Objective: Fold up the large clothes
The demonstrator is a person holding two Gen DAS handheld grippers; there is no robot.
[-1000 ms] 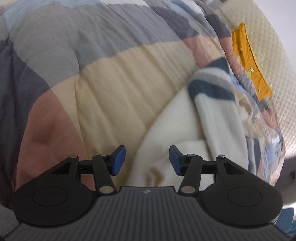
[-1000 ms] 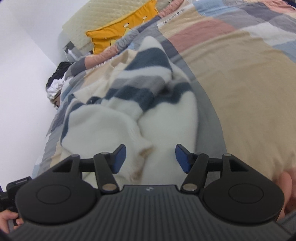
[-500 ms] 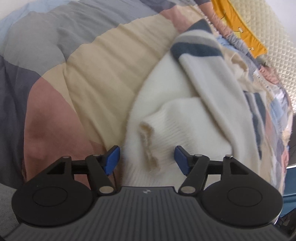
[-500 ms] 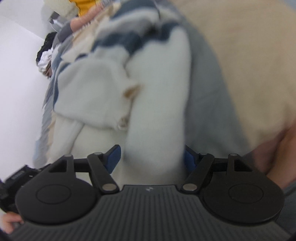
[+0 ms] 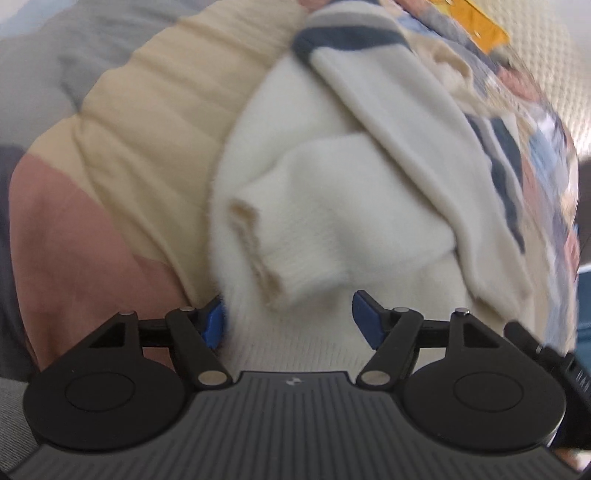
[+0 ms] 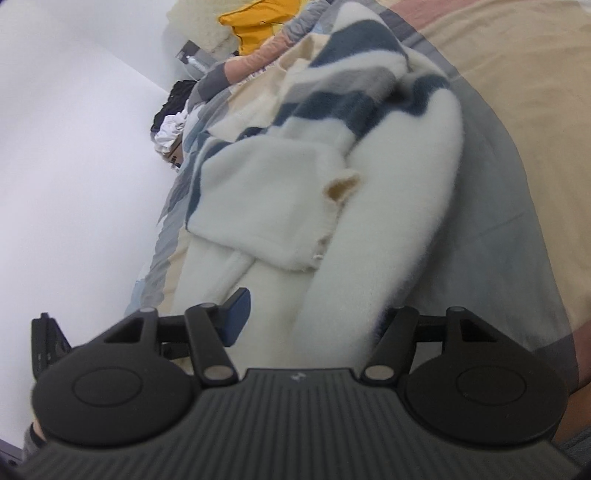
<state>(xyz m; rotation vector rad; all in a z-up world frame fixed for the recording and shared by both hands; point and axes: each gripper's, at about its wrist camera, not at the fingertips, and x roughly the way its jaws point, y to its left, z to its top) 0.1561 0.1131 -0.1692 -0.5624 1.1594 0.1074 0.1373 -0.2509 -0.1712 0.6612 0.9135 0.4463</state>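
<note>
A fluffy cream sweater (image 5: 332, 206) with navy and grey stripes lies on the patchwork bedspread (image 5: 122, 155), its sleeves folded across the body. A ribbed cuff (image 5: 266, 258) lies just ahead of my left gripper (image 5: 288, 321), which is open with the sweater's hem between its blue pads. In the right wrist view the sweater (image 6: 295, 199) fills the middle. My right gripper (image 6: 310, 317) is open around the sweater's bottom edge; its right pad is hidden behind the fabric.
A yellow pillow (image 6: 255, 22) and a cream quilted headboard (image 5: 546, 55) are at the far end of the bed. A white wall (image 6: 74, 147) runs along the bed's left side, with dark and white clothes (image 6: 170, 118) piled beside it.
Both grippers have moved forward onto the sweater's hem, and the fabric now sits between their open jaws. The sweater looms larger in both views.
</note>
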